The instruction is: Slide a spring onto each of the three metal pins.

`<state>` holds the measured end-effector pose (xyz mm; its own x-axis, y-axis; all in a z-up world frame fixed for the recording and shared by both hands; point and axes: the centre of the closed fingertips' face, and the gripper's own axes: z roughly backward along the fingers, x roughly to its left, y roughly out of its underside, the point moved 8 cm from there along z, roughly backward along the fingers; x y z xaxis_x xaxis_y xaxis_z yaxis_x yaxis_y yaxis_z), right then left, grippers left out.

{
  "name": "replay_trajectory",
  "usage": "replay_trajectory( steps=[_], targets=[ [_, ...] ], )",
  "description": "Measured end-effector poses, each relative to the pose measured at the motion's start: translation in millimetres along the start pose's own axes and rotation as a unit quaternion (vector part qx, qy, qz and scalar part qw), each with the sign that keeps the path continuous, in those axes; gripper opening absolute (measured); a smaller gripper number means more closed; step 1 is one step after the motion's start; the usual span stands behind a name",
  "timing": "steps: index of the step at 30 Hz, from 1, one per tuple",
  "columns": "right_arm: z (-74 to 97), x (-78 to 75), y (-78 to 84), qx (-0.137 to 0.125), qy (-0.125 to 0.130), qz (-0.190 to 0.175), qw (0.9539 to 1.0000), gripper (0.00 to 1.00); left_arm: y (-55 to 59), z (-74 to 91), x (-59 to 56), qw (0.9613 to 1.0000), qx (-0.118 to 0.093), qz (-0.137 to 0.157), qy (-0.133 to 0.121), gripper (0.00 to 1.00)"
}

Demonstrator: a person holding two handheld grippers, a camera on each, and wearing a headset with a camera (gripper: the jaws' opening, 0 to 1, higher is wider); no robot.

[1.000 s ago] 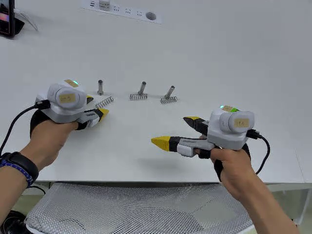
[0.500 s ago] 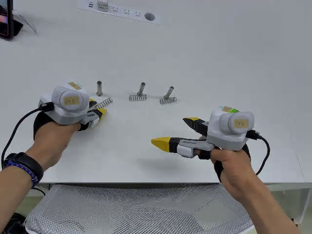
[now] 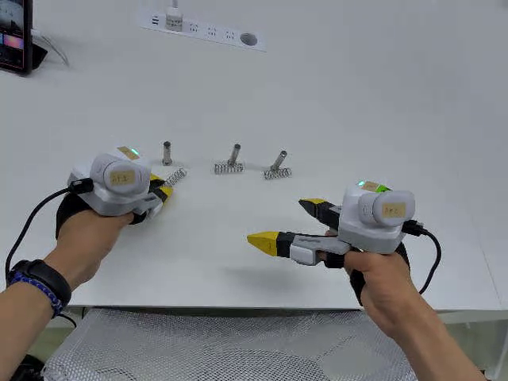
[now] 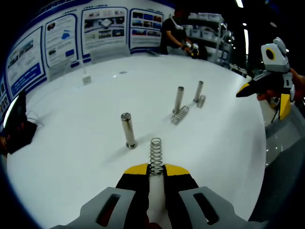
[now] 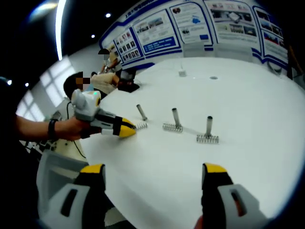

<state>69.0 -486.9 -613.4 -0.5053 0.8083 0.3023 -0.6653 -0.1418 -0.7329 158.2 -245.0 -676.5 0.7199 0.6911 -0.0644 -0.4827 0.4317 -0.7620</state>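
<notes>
Your left gripper [image 4: 156, 170] is clamped on one end of a spring [image 4: 156, 153]. Its long axis runs straight out from the jaws, free end pointing up-frame toward the left pin [image 4: 127, 130], near it. That hand sits low at centre-left of the head view. Your right gripper [image 3: 287, 224] hovers lower right, jaws spread wide, holding nothing. A second spring [image 3: 228, 168] lies flat by the middle pin [image 3: 235, 153], and a third spring [image 3: 277, 172] by the right pin [image 3: 279, 159].

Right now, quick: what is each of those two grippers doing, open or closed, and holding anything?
The left gripper is closed on one end of a spring.
The right gripper is open, holding nothing.
</notes>
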Motion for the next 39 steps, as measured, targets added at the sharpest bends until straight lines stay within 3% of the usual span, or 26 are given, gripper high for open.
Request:
replay_trajectory(
  steps=[19,39],
  targets=[
    [-5.3,5.9,-1.6,0.003,-0.012,0.004,0.9999,0.84,1.5,26.4,-0.1,0.9999,-0.012,0.009,0.003,0.11],
    [-8.8,10.0,0.3,0.006,-0.024,0.007,0.9997,0.82,7.2,58.3,-10.1,0.9998,-0.017,0.001,0.014,0.11]
  ],
)
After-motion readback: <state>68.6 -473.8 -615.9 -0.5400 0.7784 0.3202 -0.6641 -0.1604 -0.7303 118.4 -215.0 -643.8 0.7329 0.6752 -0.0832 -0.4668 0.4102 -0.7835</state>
